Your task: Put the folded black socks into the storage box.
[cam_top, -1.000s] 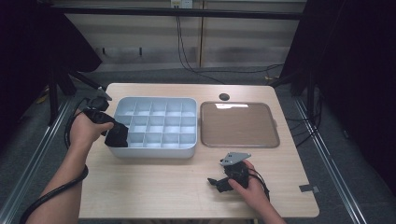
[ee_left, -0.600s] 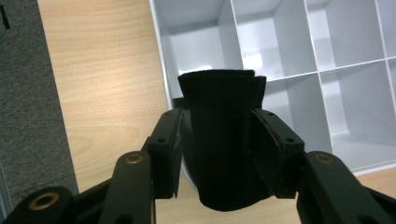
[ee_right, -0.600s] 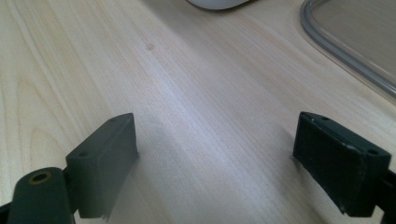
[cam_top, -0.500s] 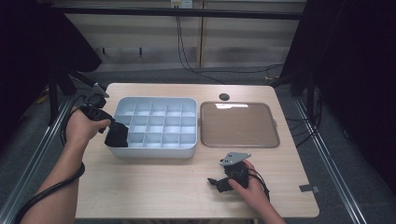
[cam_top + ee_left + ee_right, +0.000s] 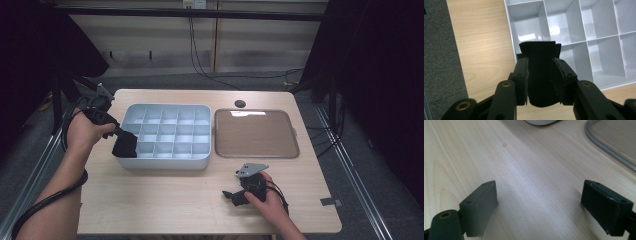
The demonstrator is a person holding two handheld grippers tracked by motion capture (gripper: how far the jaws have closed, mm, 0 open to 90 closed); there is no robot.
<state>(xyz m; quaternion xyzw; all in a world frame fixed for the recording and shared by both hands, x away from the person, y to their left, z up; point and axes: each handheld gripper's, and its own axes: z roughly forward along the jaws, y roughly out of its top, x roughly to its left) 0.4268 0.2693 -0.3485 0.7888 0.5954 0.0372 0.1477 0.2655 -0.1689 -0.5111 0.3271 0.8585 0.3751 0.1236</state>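
One folded black cloth (image 5: 541, 72) sits clamped in the left gripper (image 5: 125, 144), which has drifted slightly outward and now hangs over the near-left corner of the compartment box (image 5: 165, 161), likely about to drop it in. The right gripper (image 5: 546, 210) rests spread wide, empty.

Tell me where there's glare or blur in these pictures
High view: a bright streak of glare on the far edge of the clear lid, and dark surroundings. Left gripper view: a white reflection on a wall inside the divided box, and the near tongs look soft. Right gripper view: a pale sheen on the table.
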